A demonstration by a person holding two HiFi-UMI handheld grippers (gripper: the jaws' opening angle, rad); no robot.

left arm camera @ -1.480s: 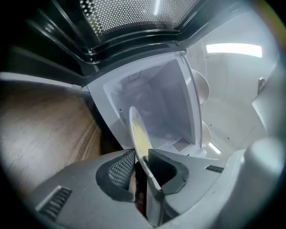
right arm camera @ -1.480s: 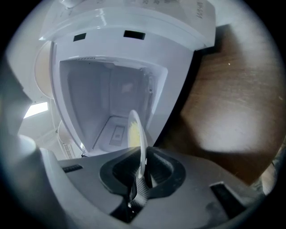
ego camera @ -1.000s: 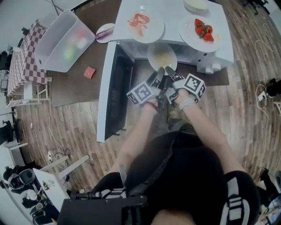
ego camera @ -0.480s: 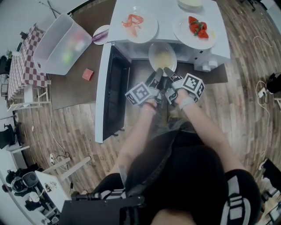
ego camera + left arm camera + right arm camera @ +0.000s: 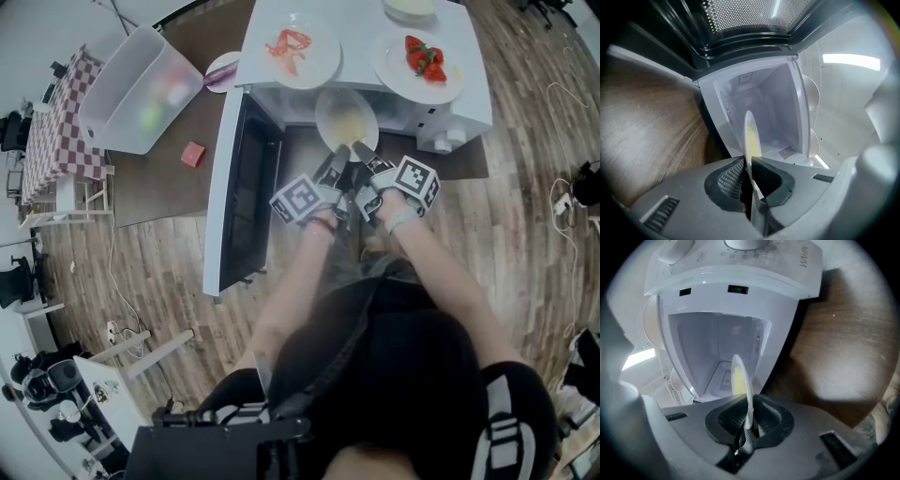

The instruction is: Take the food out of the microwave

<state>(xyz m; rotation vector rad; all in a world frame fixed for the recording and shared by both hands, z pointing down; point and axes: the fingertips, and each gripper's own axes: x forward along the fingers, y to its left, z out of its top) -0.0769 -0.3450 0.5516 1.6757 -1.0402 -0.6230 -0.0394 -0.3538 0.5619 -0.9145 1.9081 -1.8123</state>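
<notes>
Pinching the near rim of the plate with both tools, left gripper and right gripper side by side, tips forward, marker cubes trailing behind. Have just been closing both sets of jaws, the right set most recently. Seen in each gripper view: rim clamped between the pads, one pad on each face, nothing else in the gap. Compared with a second ago, no clear shift of the plate against the front edge of the microwave; a tightening of the grip only. Sits straight ahead of both tips at the mouth of the cavity, with yellow food on its middle, beyond the pinched edge. Judged: grasp step done, withdrawal not yet begun; next calls for drawing both tools back together and level, to keep the food from sliding. Door swung open, off to the left gripper's outer side. Above and beyond the tips, on the roof: plate with red shreds and plate with red pieces. Writing: on the control panel, upside-down in the right gripper view, a ring of small numerals and a short word in capitals, too distorted to read with confidence. No brand made out. On the cubes, black-and-white patterns only, no letters.
</notes>
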